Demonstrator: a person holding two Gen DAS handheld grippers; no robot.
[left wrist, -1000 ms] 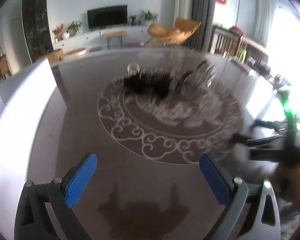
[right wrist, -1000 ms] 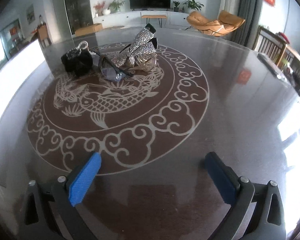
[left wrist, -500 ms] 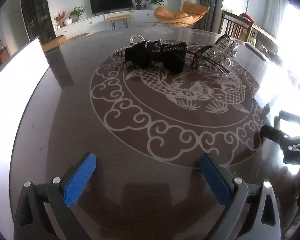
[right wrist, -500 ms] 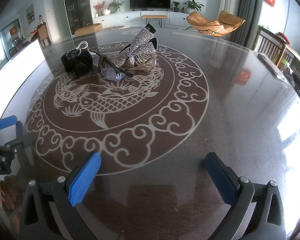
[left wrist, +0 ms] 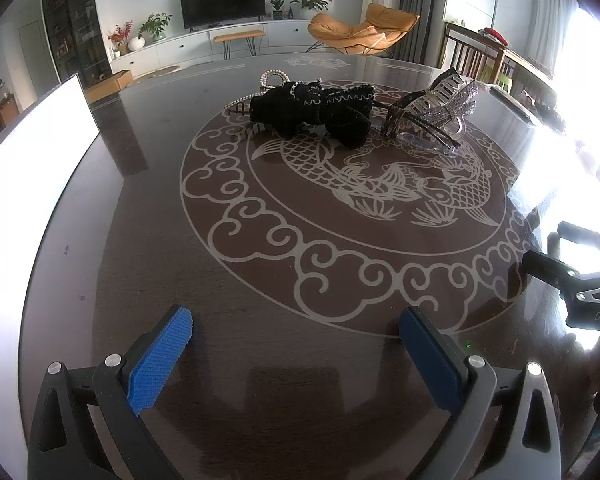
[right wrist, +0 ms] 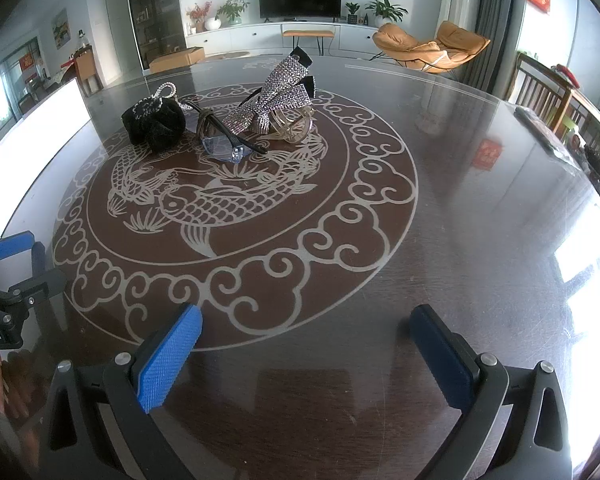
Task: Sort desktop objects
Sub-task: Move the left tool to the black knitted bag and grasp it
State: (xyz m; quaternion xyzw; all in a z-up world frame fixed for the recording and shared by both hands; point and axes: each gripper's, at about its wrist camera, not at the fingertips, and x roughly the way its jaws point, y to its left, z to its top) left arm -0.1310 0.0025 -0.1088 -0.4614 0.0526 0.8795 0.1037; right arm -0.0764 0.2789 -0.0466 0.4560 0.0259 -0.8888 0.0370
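Two grippers hovering empty over dark round table [right wrist: 460, 168] | left gripper [left wrist: 296, 344] fingers spread apart | right gripper [right wrist: 306, 342] fingers spread apart | black scrunchie [right wrist: 153, 126], rhinestone bow clip [right wrist: 276, 92], glasses [right wrist: 224, 142] lying clustered, touching, at far centre of table

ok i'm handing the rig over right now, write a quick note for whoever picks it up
Left gripper: open, empty, low over the near side of the table.
Right gripper: open, empty, also near side.
The things sit in one cluster at the far side of the fish emblem: black scrunchie with a beaded hair clip behind it, glasses, rhinestone bow clip resting over a claw clip.
Done: nothing sorted, by the look of it.
Left: separate and place every piece.
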